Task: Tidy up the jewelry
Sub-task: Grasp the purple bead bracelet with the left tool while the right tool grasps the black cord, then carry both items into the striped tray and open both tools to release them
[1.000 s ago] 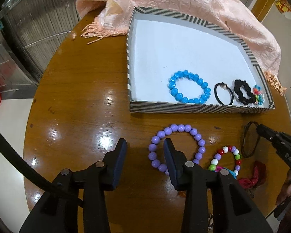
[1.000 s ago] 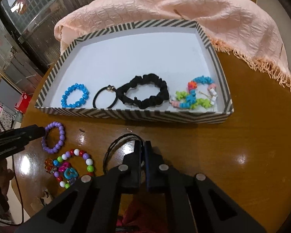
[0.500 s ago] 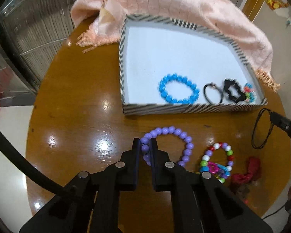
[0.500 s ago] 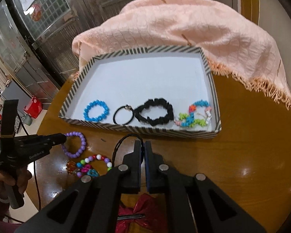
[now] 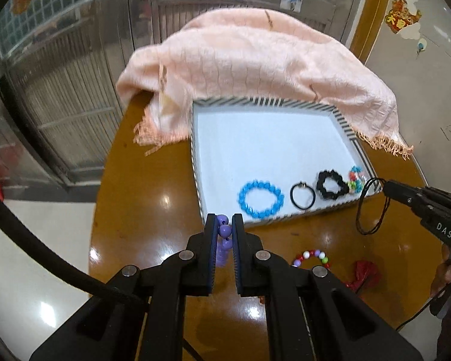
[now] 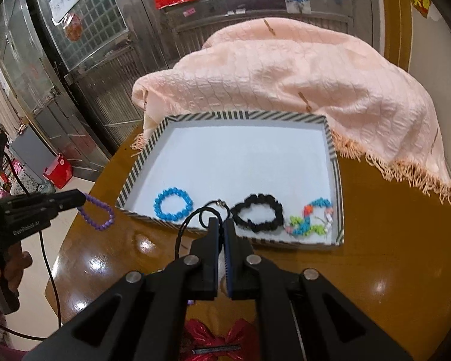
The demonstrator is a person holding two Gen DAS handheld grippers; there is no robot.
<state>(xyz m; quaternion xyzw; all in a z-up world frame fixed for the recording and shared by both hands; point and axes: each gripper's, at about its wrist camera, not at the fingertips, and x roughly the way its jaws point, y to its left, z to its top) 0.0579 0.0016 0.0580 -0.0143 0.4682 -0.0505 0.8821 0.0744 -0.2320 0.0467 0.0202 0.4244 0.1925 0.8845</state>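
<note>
1. The left gripper (image 5: 225, 225) has just closed its fingers on the purple bead bracelet (image 6: 98, 213), which hangs in the air off the left edge of the round wooden table (image 6: 400, 240), just outside the tray's near-left corner.
2. Bare table runs along the tray's left side; its rim curves close behind.
3. The striped tray (image 6: 333, 156) sits mid-table, its far half an open white floor.
4. Along its near wall, left to right: a blue bead bracelet (image 5: 261, 199), a thin black hair tie (image 5: 302, 196), a black scrunchie (image 5: 332, 185), a multicoloured bead piece (image 6: 309, 218).
5. The right gripper (image 6: 221, 225) has its fingers pressed shut on a black cord loop (image 5: 371, 207), hanging over the tray's near wall.
6. In front of the tray lie a mixed-colour bead bracelet (image 5: 311, 257) and a red bow (image 5: 365, 275).
7. A peach cloth (image 6: 300, 81) drapes the tray's far and right edges; open table lies to the right.
</note>
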